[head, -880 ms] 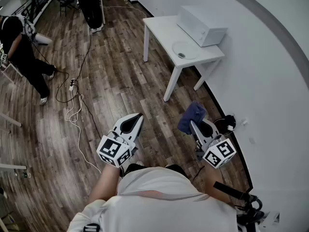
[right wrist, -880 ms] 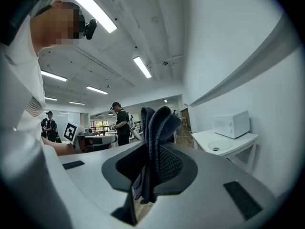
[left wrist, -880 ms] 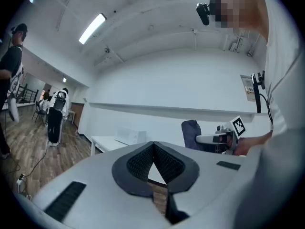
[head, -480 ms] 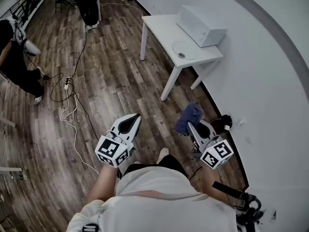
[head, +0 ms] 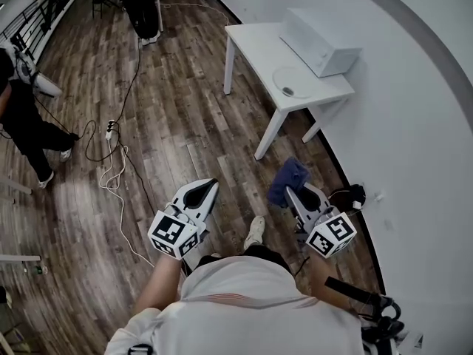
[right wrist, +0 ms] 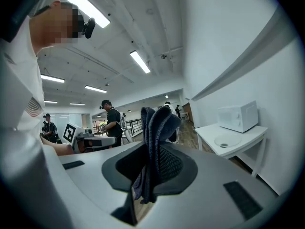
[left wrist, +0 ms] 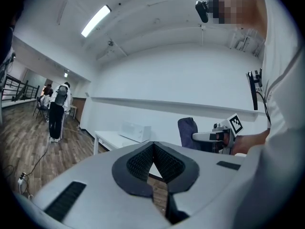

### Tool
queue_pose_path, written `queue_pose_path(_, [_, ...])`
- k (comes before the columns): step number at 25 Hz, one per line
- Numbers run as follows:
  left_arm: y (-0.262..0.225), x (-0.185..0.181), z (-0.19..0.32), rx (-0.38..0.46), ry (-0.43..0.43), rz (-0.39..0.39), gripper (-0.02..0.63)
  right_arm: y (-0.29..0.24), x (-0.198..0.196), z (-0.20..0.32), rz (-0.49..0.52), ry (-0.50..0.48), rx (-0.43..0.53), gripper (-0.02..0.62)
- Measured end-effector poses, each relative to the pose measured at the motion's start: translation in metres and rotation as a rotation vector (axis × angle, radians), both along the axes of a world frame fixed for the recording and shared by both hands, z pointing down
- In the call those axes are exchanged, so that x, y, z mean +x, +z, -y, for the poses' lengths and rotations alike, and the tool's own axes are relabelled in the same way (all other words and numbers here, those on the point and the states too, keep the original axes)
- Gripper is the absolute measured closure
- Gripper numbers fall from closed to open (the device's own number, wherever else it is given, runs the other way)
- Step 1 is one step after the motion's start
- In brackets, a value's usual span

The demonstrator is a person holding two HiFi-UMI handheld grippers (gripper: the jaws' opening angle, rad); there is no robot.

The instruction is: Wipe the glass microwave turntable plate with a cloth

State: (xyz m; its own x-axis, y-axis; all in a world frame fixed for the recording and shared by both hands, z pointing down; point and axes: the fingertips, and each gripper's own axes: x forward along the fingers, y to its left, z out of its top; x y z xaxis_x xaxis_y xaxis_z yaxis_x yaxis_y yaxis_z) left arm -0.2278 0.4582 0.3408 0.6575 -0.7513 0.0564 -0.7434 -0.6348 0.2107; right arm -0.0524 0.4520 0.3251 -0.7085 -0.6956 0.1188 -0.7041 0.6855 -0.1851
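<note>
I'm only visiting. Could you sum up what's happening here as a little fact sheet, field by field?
Left gripper: jaws together, nothing between them
Right gripper: jaws clamped on a blue cloth
Glass plate: lying on the white table, beside the microwave
Wiping: not begun; both grippers are away from the table
Also in view: a person at far left

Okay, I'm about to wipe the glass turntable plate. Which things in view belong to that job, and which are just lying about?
For the job: glass turntable plate on the white table; blue cloth, clamped in the right gripper.

Lying about: microwave; floor cables; left gripper, jaws together and empty.
</note>
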Motion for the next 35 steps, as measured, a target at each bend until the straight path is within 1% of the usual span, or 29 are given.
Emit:
queue_pose_path(5, [-0.004,0.034,0.052,0.016,0.005,0.016,0.595,0.004,0.034,0.051,0.019,0.011,0.002,0.535])
queue_pose_path(15, [-0.014,0.125,0.155,0.013,0.036,0.045,0.595,0.001,0.124,0.150,0.047,0.040,-0.004,0.535])
queue_pose_path(21, [-0.013,0.174,0.202,0.010,0.041,0.058,0.595,0.005,0.170,0.199,0.062,0.038,-0.012,0.535])
queue_pose_path(25, [-0.017,0.198,0.220,0.006,0.045,0.062,0.595,0.007,0.193,0.216,0.068,0.029,-0.020,0.535])
queue_pose_path(29, [-0.009,0.215,0.238,-0.012,0.055,0.081,0.595,0.014,0.212,0.235,0.087,0.041,-0.025,0.535])
queue_pose_path(35, [0.001,0.224,0.257,-0.028,0.072,0.085,0.595,0.035,0.217,0.247,0.079,0.051,-0.075,0.535])
